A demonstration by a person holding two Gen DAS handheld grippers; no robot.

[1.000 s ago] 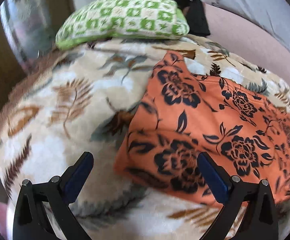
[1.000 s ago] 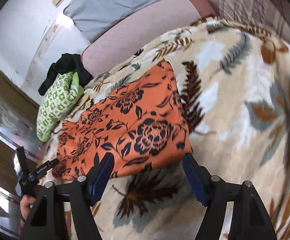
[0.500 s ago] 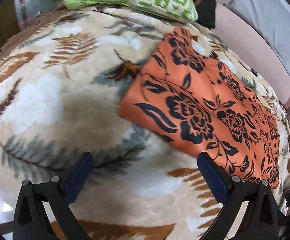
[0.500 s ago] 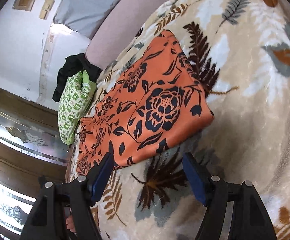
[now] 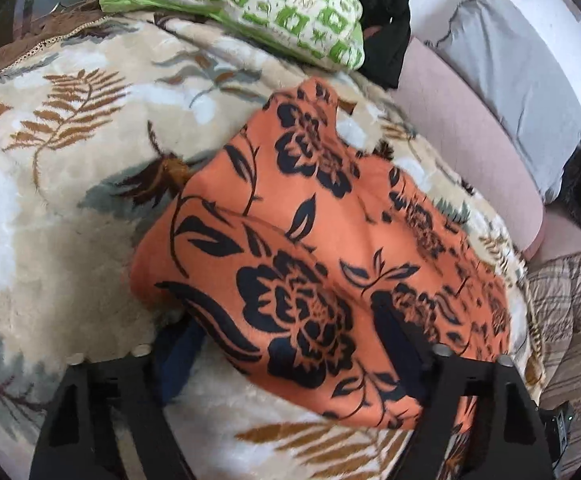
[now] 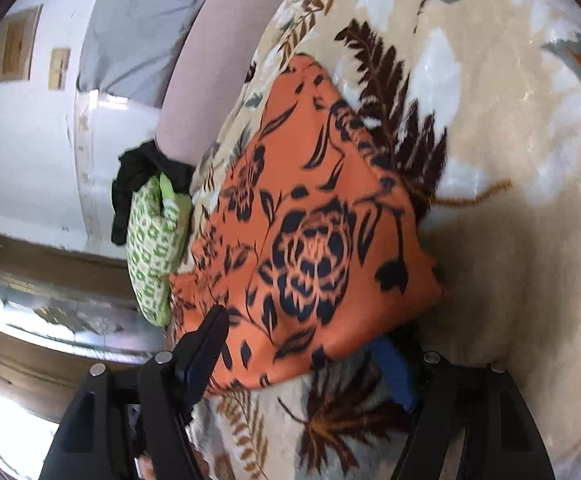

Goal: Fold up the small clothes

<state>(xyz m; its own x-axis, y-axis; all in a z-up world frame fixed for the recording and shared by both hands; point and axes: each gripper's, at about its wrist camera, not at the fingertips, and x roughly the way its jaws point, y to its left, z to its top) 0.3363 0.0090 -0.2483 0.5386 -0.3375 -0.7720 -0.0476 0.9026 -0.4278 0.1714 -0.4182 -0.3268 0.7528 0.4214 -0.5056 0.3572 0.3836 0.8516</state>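
Note:
An orange garment with black flowers (image 5: 310, 240) lies folded flat on a beige leaf-print blanket (image 5: 50, 200). My left gripper (image 5: 286, 352) is at its near left corner. One finger (image 5: 178, 360) is tucked under the edge and the other rests on top, and the jaws are closing with the cloth between them. In the right wrist view the same garment (image 6: 310, 248) fills the middle. My right gripper (image 6: 302, 360) straddles its near right corner, open. One finger (image 6: 206, 344) lies over the cloth, and the blue pad (image 6: 394, 376) sits beneath the edge.
A green-and-white patterned cushion (image 5: 250, 8) and a black garment (image 5: 382, 20) sit at the blanket's far end. A pink sheet (image 5: 470, 140) and a grey pillow (image 5: 510, 80) lie along the wall. Striped fabric (image 5: 570, 320) is at the right. A wooden glass-panelled door (image 6: 50, 312) stands beside the bed.
Both grippers have dropped and closed in on the garment. Their fingers now bracket its near corners instead of hovering short of it. The left jaws have narrowed.

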